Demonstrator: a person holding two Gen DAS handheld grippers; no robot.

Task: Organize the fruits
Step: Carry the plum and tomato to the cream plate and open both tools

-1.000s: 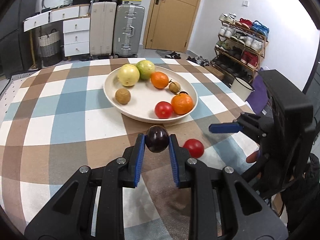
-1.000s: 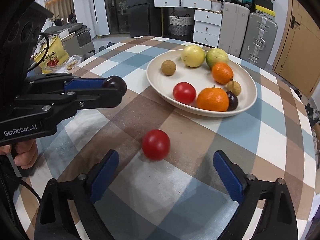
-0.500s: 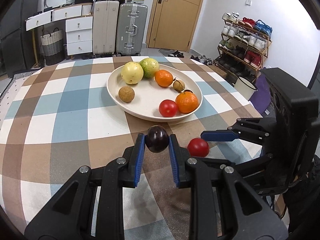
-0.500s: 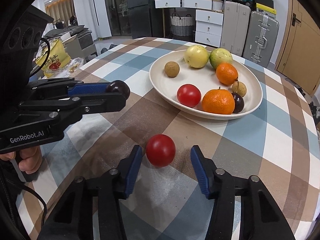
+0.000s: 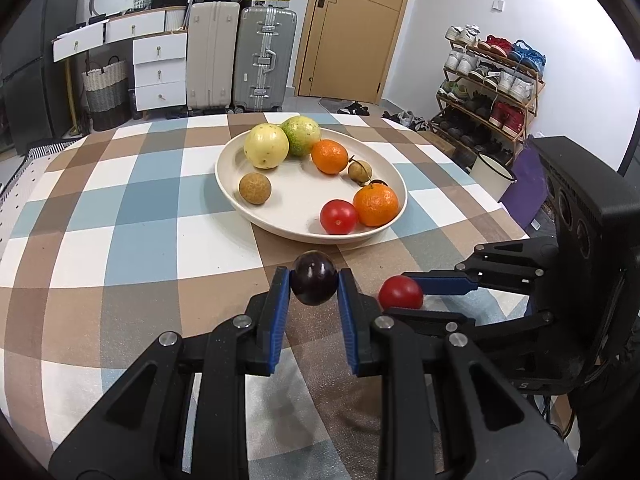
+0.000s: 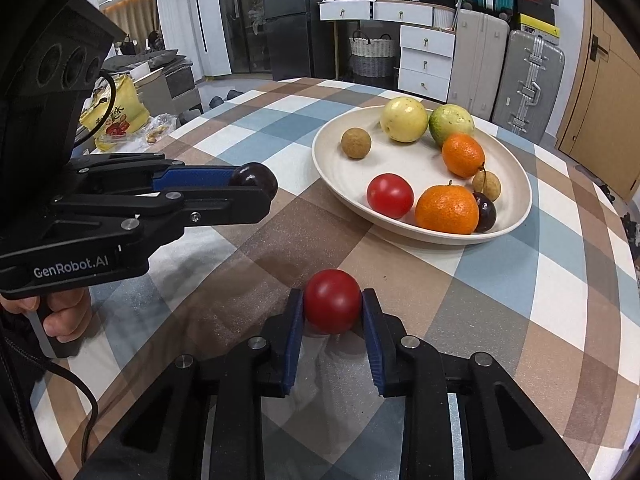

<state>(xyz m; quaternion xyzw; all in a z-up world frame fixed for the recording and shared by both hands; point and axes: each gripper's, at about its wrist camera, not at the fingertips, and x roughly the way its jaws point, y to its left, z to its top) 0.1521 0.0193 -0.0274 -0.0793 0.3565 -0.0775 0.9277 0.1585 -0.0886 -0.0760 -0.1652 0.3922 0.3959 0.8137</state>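
My left gripper (image 5: 314, 280) is shut on a dark purple plum (image 5: 313, 276), held a little above the checked tablecloth in front of the plate (image 5: 226, 184). In the right wrist view the plum (image 6: 256, 174) shows at that gripper's tip. The jaws of my right gripper (image 6: 332, 308) are closing, and both blue pads press the sides of a red tomato (image 6: 332, 300) that rests on the cloth. The cream plate (image 6: 320, 156) holds a yellow fruit (image 6: 403, 119), a green one (image 6: 450, 120), two oranges, a tomato (image 6: 390, 195), two brown longans and a dark plum (image 6: 485, 212).
The round table's edge curves close on the right (image 5: 516, 216). Beyond it stand a shoe rack (image 5: 488, 92), suitcases (image 5: 264, 56) and white drawers (image 5: 160, 68). A person's hand (image 6: 64, 312) grips the left gripper's handle, with a cable hanging below.
My right gripper's jaws went from wide open to closed on the red tomato. The left gripper and its plum stayed where they were.
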